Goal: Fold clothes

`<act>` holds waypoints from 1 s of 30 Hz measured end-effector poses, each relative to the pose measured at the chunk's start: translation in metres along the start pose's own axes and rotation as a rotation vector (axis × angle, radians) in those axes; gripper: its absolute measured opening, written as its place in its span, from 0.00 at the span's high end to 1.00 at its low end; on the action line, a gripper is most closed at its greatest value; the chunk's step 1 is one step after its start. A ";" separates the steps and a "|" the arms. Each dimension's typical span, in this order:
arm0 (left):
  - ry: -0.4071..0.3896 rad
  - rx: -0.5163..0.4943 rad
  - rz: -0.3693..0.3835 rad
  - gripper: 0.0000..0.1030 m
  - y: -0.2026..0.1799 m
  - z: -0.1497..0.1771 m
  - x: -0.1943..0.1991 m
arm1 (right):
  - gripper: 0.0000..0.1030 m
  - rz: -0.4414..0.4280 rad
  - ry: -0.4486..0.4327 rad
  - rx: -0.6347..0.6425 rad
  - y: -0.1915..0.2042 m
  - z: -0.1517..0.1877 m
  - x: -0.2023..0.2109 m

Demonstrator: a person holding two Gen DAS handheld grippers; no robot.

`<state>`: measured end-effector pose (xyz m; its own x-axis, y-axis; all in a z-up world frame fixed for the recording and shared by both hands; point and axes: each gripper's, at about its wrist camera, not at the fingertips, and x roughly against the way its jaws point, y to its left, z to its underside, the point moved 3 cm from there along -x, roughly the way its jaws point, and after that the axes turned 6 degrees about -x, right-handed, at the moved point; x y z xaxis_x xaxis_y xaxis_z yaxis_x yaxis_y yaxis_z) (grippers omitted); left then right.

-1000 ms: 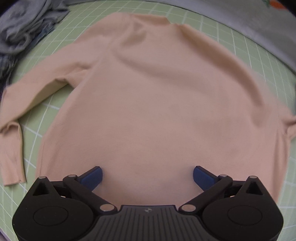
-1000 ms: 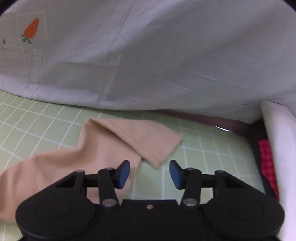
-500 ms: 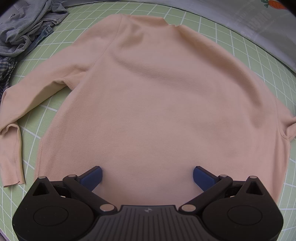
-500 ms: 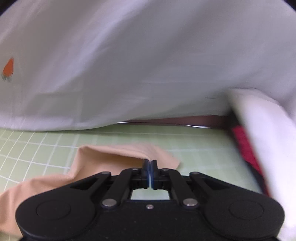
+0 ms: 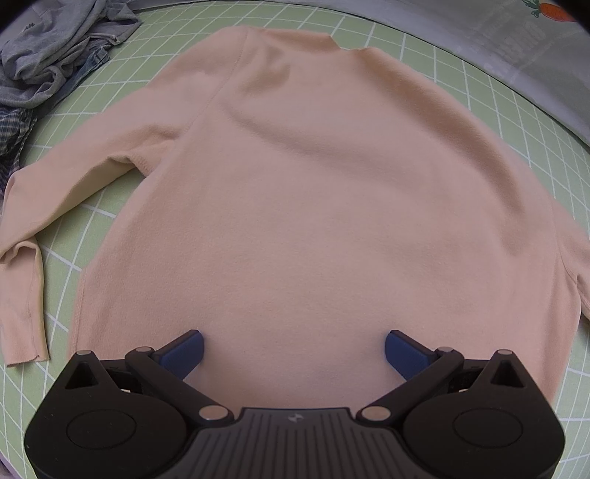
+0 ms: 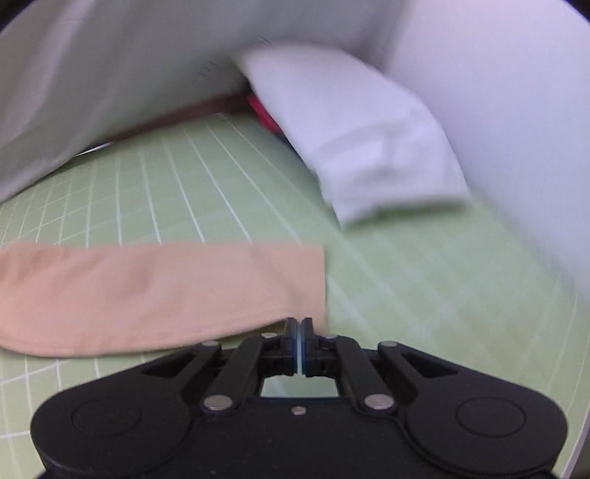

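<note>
Both grippers: black bodies, silver pivot screws, blue jaw pads; left gripper (image 5: 294, 352) ribbed housing.

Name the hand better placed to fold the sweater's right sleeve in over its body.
Right. The right gripper is shut at the sleeve cuff, apparently pinching its edge. The left gripper hangs open over the sweater near its hem, gripping nothing.

A green mat (image 5: 435, 55) with a white grid covers the table. At its far left corner lies a crumpled grey garment (image 5: 55, 48) over a bit of denim (image 5: 90, 64) and checked cloth (image 5: 13, 129). A grey sheet (image 5: 516, 44) with a carrot print (image 5: 551, 11) hangs past the far edge. A white folded cloth (image 6: 368, 140) lies on the mat, something red (image 6: 263, 112) behind it
</note>
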<state>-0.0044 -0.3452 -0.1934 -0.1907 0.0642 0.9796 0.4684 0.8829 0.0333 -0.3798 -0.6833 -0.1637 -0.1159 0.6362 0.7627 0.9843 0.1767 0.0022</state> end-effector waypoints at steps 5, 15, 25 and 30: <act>-0.017 0.028 0.006 0.00 -0.002 0.003 0.005 | 0.54 -0.089 -0.042 -0.222 -0.017 0.001 0.017; -0.146 -0.050 0.052 0.00 -0.001 0.013 0.054 | 0.42 -0.072 0.001 -0.212 -0.017 -0.017 -0.025; -0.262 0.037 0.088 0.00 0.033 0.060 0.096 | 0.95 -0.141 -0.011 -0.056 -0.013 0.020 0.003; -0.274 0.053 0.078 0.00 0.054 0.096 0.109 | 0.95 -0.163 0.022 -0.078 -0.032 0.055 0.033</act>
<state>-0.0824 -0.2456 -0.1038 -0.3853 0.2499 0.8883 0.4467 0.8929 -0.0574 -0.4227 -0.6273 -0.1743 -0.2728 0.5873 0.7620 0.9601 0.2172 0.1762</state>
